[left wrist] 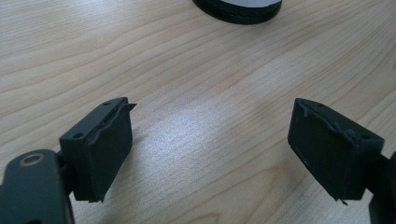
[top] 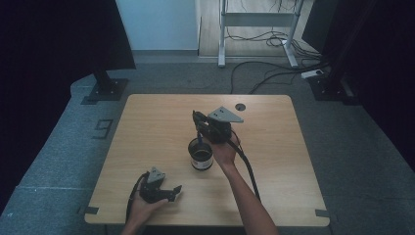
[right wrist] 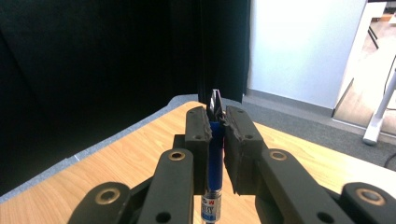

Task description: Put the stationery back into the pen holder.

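Right gripper [right wrist: 215,128]: our jaws are pressed together on a blue pen [right wrist: 214,154], which stands upright between the pads; its dark tip comes out above them.
Pen and cup: in the high view the right gripper [top: 198,128] hangs just above the rim of a dark cup [top: 201,154], on the far side of it. We cannot tell if the pen touches the cup.
Left gripper [left wrist: 210,140]: the jaws look spread, with only bare wood between them; they pinch nothing. In the high view this left gripper [top: 173,192] lies low near the front edge of the table [top: 147,127], well apart from the cup.
Cup from the left side: the round dark base of the cup [left wrist: 238,10] is ahead of the left jaws, at the top of that view.
Open room: the tabletop is bare wood to the left, to the right and behind the cup.
Edges: the far left corner of the table is beyond the right jaws, with grey floor [right wrist: 299,122] and a black curtain [right wrist: 93,70] after it.
Farther things: a small round hole [top: 240,106] near the back edge; cables [top: 274,68] on the floor, far away.
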The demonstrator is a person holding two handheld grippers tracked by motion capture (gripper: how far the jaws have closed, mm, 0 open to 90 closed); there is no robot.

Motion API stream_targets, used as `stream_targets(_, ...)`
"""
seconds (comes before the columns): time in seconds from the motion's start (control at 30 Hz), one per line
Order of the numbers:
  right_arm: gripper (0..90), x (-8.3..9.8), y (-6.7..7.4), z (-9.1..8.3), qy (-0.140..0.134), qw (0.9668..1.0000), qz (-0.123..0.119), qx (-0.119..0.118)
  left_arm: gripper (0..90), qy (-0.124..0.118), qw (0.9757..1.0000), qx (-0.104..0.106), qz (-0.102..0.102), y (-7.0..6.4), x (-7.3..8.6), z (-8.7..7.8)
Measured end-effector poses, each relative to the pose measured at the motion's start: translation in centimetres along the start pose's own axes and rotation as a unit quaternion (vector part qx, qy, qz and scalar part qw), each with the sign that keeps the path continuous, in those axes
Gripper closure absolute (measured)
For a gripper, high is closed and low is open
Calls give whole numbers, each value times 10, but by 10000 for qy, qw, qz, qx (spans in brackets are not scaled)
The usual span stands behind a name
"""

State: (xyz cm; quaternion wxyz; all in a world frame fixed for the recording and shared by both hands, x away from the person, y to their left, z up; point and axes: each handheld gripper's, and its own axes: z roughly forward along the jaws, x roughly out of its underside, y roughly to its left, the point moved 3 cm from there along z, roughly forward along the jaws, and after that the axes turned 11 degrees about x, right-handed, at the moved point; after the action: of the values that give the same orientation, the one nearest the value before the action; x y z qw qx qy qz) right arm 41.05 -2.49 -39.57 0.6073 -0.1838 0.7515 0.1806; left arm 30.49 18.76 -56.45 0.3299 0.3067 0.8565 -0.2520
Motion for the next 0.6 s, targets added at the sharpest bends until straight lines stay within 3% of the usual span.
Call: stream_targets(0.6,785,32,-5,1,235,9997,23,49,143,39,10000,-4,6,-1,1,3)
